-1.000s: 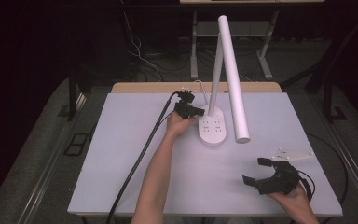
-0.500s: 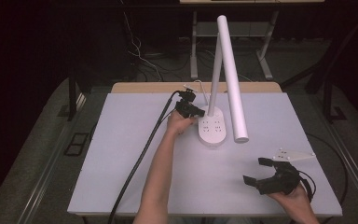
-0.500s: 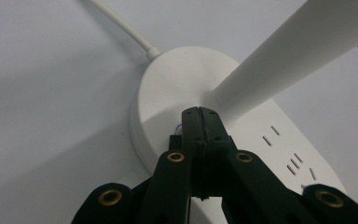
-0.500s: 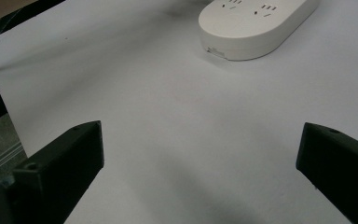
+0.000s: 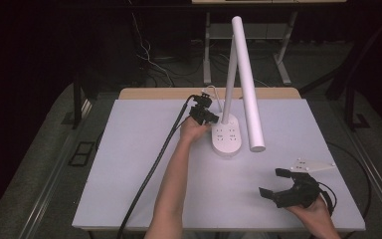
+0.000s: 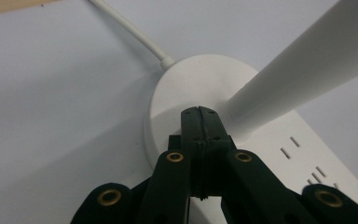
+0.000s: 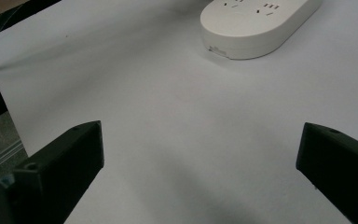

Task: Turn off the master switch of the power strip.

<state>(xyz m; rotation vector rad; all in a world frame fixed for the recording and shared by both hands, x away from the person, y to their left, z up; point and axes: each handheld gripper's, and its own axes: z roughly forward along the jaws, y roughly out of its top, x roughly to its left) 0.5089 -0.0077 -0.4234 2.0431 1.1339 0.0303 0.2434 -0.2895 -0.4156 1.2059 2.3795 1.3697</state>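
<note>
1. The left forearm is stretched well forward across the tabletop (image 5: 129,164), and the left hand-held gripper (image 5: 210,117) is parked right at the back of the lamp base (image 5: 227,140). Its jaws are pressed fully together with nothing between them, and the tip is set against the base beside the foot of the stem (image 6: 279,88).
2. The right hand-held gripper (image 5: 272,183) is kept low near the front right corner, jaws spread wide apart over bare surface, well away from the lamp.
3. Counted up: one desk lamp, two grippers, one white cord (image 6: 130,32) plugged into the base.
4. The lamp is all white: an oval base with socket slots on top, a slim upright stem, and a long tube head (image 5: 247,84) slanted down over it. It is placed at the middle back of the tabletop.
</note>
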